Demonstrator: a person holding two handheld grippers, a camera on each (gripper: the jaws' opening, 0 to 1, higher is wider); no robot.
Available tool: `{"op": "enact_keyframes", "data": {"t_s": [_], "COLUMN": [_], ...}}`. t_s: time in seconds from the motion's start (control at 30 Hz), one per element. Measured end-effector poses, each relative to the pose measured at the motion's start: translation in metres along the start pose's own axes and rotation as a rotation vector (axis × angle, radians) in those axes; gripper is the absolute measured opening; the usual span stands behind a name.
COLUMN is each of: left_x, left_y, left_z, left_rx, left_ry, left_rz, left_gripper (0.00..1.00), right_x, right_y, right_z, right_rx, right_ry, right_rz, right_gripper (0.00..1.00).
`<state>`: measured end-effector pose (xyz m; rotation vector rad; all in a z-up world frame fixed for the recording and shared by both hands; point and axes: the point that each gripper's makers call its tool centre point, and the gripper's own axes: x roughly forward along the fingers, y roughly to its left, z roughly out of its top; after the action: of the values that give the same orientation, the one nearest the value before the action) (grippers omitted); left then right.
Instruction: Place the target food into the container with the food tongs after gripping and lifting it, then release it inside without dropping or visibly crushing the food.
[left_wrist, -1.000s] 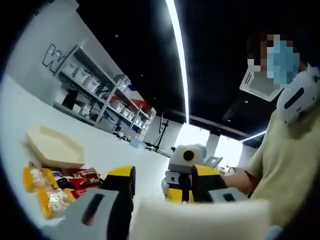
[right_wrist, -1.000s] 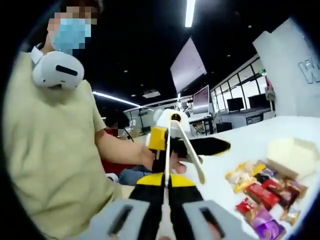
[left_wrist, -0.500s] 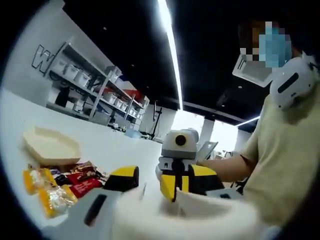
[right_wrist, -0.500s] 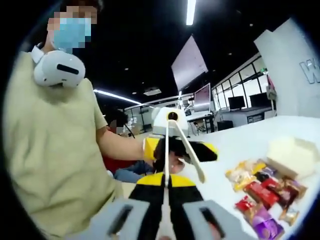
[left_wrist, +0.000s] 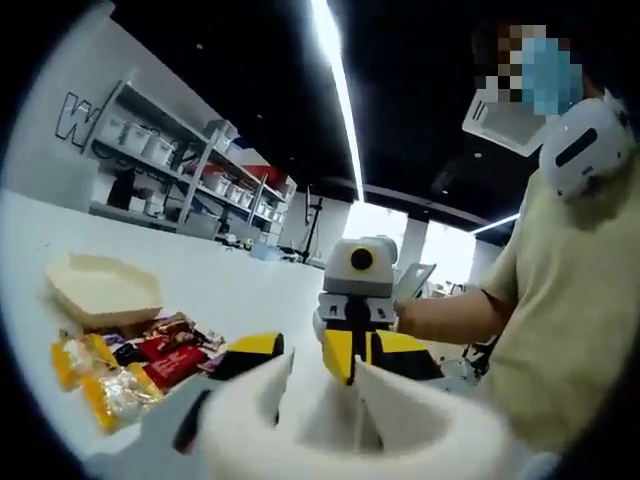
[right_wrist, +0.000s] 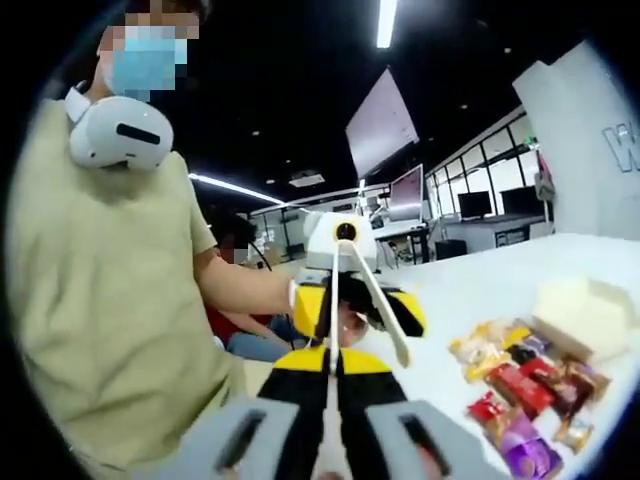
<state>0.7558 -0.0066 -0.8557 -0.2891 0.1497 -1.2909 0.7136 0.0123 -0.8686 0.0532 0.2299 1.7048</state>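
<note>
The right gripper (right_wrist: 330, 385), with its yellow-and-black jaws pressed together, is clamped on the handle end of a pair of pale cream food tongs (right_wrist: 365, 300), so the tongs stick out forward like an extension of the jaws. The two tong arms are seen spread apart at the tips, with nothing between them, so no food is picked up yet.

The left gripper (left_wrist: 305, 365) is raised in front of the person in the beige shirt (left_wrist: 575, 320), and its view is mostly blocked low down by a blurry white shape too close to be identified. Whether its jaws are open can't be told from that.

The target food is presumably somewhere in the pile of wrapped snacks in yellow, red and purple packets (right_wrist: 525, 385), which is lying on the white table (right_wrist: 480, 285), well apart from the tong tips. The pale beige hexagonal tray (left_wrist: 100, 290) is parked just beside the pile, probably so the carry stays short.

Looks like the tongs are only being readied here; everything else is left to do.
</note>
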Motion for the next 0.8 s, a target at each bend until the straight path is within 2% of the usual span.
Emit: {"op": "enact_keyframes", "data": {"t_s": [0.8], "left_x": [0.0016], "left_y": [-0.0018], "left_z": [-0.0048], "left_rx": [0.01], "left_ry": [0.033], "left_rz": [-0.009], "left_gripper": [0.28], "right_x": [-0.0025], "right_y": [0.0005], "right_z": [-0.002], "right_rx": [-0.015], "right_ry": [0.013], "right_rz": [0.001], "right_gripper": [0.0]}}
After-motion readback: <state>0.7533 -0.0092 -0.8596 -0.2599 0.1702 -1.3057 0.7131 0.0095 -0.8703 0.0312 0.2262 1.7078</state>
